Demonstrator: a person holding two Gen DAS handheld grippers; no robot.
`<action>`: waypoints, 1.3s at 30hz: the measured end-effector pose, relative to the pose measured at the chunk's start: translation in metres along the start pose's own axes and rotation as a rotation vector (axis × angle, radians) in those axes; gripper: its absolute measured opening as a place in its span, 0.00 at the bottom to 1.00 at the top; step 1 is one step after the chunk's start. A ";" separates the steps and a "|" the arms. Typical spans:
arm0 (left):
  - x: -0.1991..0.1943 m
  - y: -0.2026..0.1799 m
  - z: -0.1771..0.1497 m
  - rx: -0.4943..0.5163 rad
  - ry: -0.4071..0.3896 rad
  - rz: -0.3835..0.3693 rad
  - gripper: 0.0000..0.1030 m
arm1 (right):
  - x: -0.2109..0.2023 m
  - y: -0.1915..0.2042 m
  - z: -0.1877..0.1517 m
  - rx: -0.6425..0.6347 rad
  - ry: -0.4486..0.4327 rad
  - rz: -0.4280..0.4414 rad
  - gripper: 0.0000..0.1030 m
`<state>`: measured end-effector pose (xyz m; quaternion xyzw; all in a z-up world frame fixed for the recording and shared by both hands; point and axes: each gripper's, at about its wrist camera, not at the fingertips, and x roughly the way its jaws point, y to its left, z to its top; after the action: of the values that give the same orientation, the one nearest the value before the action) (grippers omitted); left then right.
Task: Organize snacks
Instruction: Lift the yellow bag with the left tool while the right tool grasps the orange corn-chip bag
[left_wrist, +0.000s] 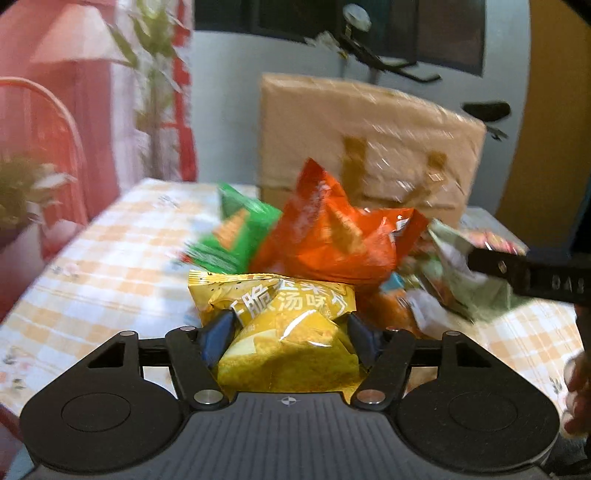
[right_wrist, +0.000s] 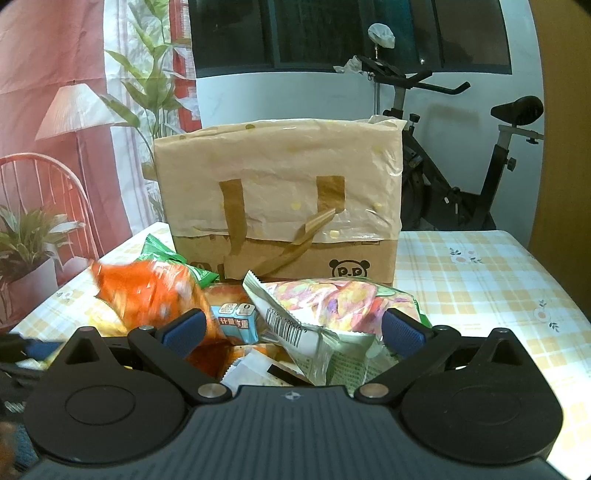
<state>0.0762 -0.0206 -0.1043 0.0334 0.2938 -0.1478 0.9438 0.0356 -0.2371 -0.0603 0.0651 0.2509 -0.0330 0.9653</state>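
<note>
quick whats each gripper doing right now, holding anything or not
left gripper: closed on the yellow snack bag, pads pressing both sides.
right gripper: open, holding nothing; the pale fruit-print snack packet lies between its fingers.

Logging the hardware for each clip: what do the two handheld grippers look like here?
Both match: a dark grey ribbed body with a small crosshair mark, two round black discs at the sides, and black linkage arms with silver pivot pins. The left gripper and right gripper each carry blue ribbed pads on the jaws. No cables or sleeves show.
</note>
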 end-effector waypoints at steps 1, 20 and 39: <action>-0.003 0.003 0.002 -0.007 -0.014 0.021 0.68 | 0.000 0.000 0.000 0.001 0.000 0.000 1.00; -0.008 0.030 0.013 -0.072 -0.089 0.142 0.68 | 0.000 0.028 0.003 -0.125 0.002 0.041 1.00; -0.007 0.053 0.004 -0.121 -0.073 0.156 0.68 | 0.030 0.096 -0.027 -0.451 0.200 0.289 0.98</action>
<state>0.0882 0.0316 -0.0985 -0.0064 0.2640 -0.0569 0.9628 0.0576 -0.1393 -0.0881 -0.1132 0.3338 0.1681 0.9206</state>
